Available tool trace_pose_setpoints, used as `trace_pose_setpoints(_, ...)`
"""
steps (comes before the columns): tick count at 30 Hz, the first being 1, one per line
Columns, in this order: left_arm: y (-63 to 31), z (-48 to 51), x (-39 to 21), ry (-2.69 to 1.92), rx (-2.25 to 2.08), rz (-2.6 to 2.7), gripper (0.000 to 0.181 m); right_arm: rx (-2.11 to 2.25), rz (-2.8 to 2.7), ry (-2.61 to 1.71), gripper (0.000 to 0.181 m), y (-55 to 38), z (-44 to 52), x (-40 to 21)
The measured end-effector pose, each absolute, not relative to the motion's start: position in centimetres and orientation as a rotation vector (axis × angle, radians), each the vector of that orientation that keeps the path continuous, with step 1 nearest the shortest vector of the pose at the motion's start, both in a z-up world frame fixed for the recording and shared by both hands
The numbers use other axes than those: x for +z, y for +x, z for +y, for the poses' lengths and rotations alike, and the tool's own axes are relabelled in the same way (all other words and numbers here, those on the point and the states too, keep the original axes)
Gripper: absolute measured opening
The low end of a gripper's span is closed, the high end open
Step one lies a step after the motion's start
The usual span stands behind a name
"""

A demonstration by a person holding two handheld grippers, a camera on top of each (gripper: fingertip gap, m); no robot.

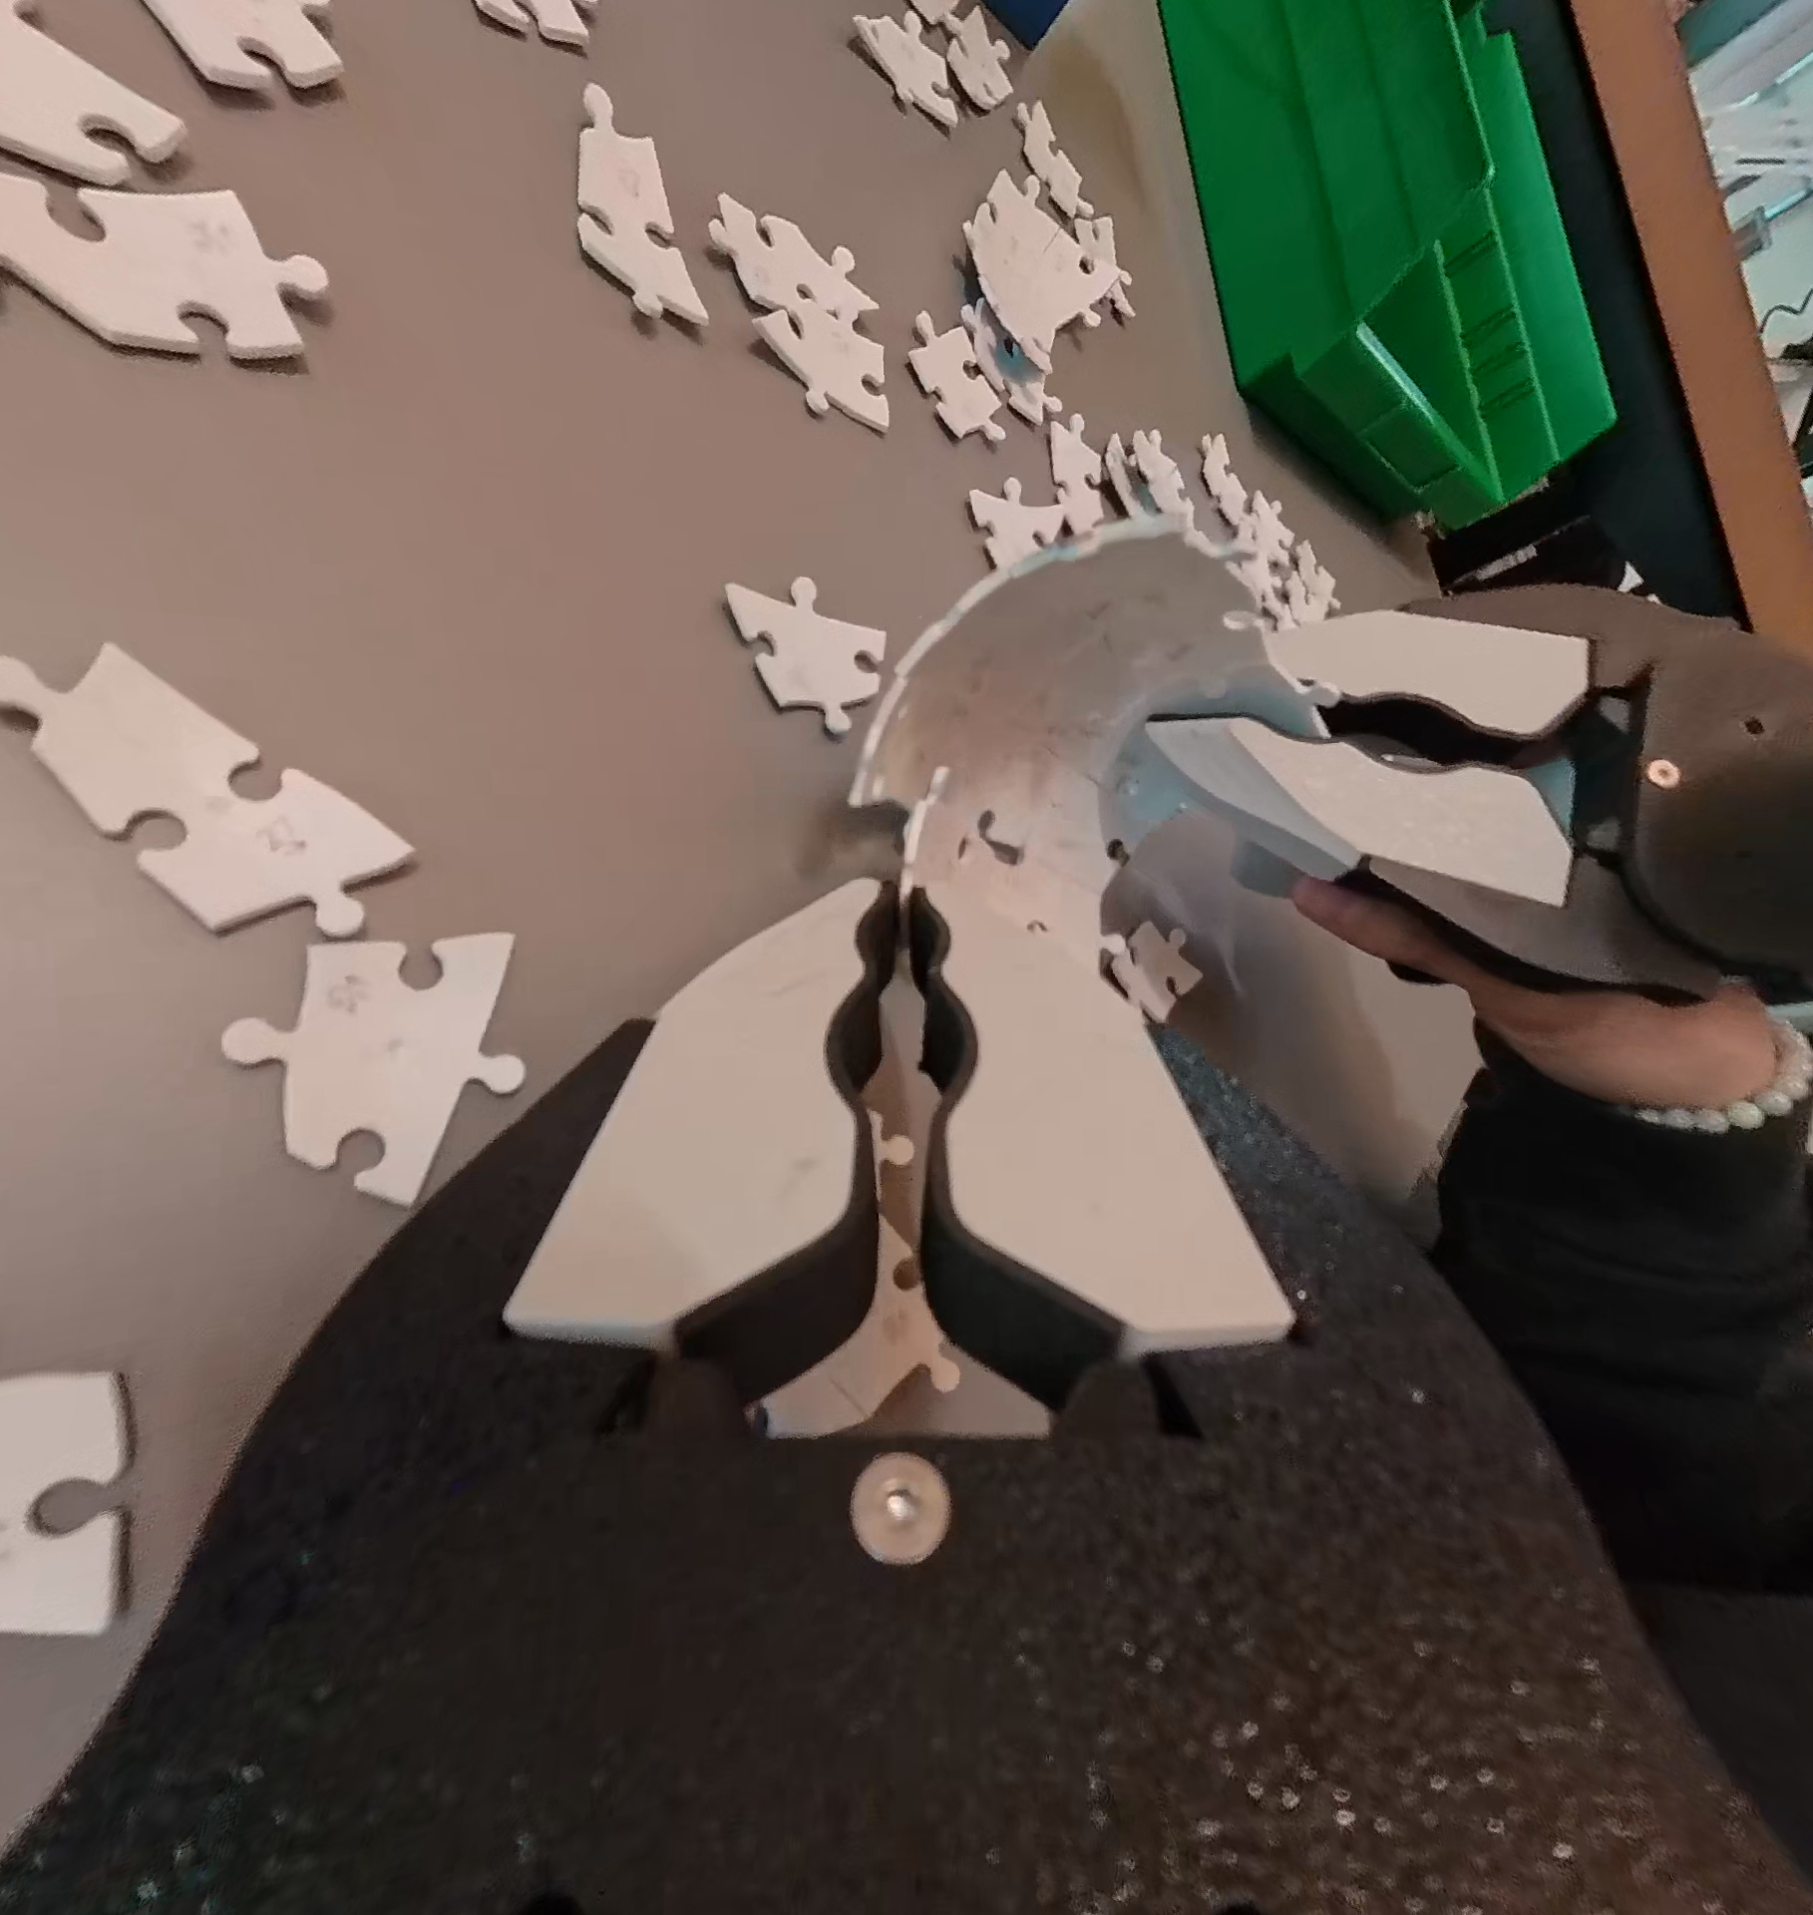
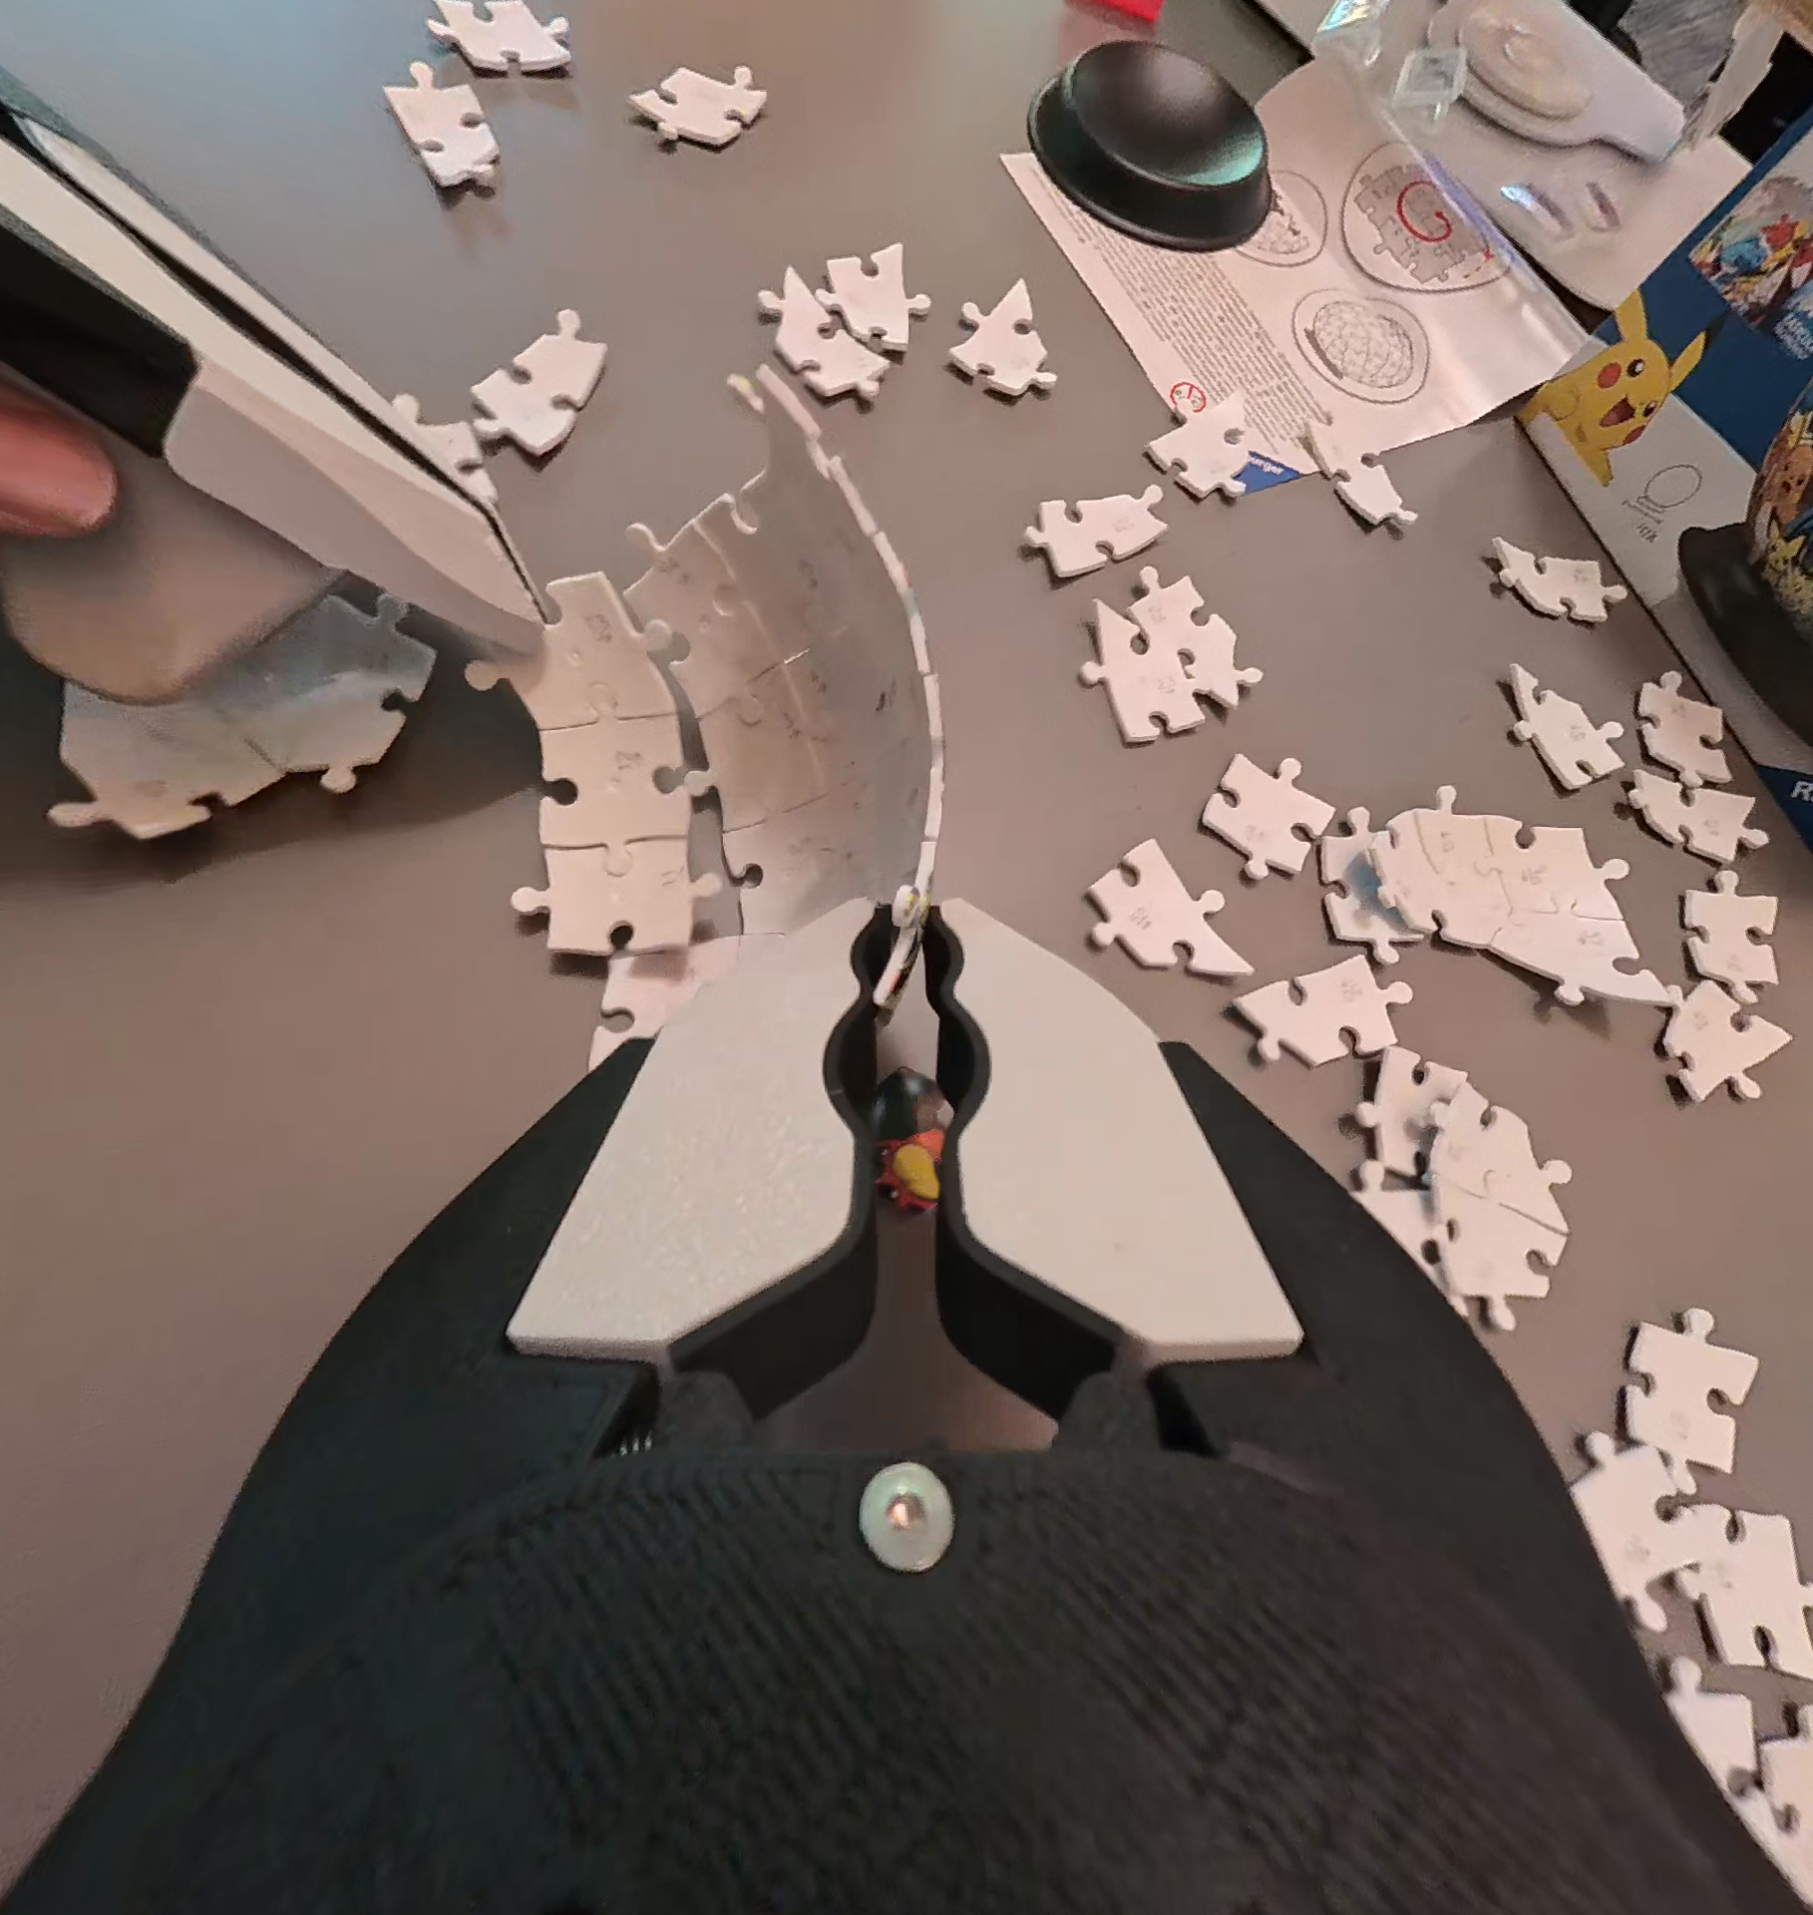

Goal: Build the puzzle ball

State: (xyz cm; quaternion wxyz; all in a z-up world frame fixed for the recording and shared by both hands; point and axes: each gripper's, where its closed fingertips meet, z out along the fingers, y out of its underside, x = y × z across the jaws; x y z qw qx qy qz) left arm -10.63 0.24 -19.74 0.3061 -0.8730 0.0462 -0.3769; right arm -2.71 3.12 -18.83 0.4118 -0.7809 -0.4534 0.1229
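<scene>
A curved white shell of joined puzzle pieces (image 2: 830, 663) is held above the grey table, blank side towards me; it also shows in the left wrist view (image 1: 1037, 705). My right gripper (image 2: 908, 917) is shut on the shell's near edge, with printed colour showing between its fingers. It enters the left wrist view from the right (image 1: 1317, 715). My left gripper (image 1: 902, 907) is shut on a short strip of joined pieces (image 2: 612, 788). Its tips (image 2: 514, 611) pinch the strip's top piece against the shell's inner rim. I cannot tell whether strip and shell are locked.
Several loose white pieces (image 2: 1161, 912) and small joined clusters (image 2: 1503, 891) lie face down around the table (image 1: 415, 518). A black stand (image 2: 1141, 155), an instruction sheet (image 2: 1296, 311) and the puzzle box (image 2: 1762, 466) sit far right. Green bins (image 1: 1400, 259) stand beyond the table edge. The grippers' ends are close to 9 centimeters from one another.
</scene>
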Motion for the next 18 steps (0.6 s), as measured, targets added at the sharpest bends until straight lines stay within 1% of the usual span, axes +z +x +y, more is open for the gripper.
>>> trace_pose_setpoints(1, -10.7, 0.2, -19.7, -2.305, -0.985, 0.109, 0.002, 0.309, -1.149, -1.963, 0.006, -2.7, 2.8, -18.8)
trace_pose_setpoints(11, -11.3, -1.1, -21.0, -2.336, -0.833, 0.073, 0.003, 0.320, -1.155, -1.990, 0.006, -3.2, 1.4, -19.1)
trace_pose_setpoints(18, -11.9, -0.8, -20.9, -2.360, -0.666, 0.181, 0.016, 0.285, -1.193, -1.933, 0.006, -3.7, 1.6, -18.8)
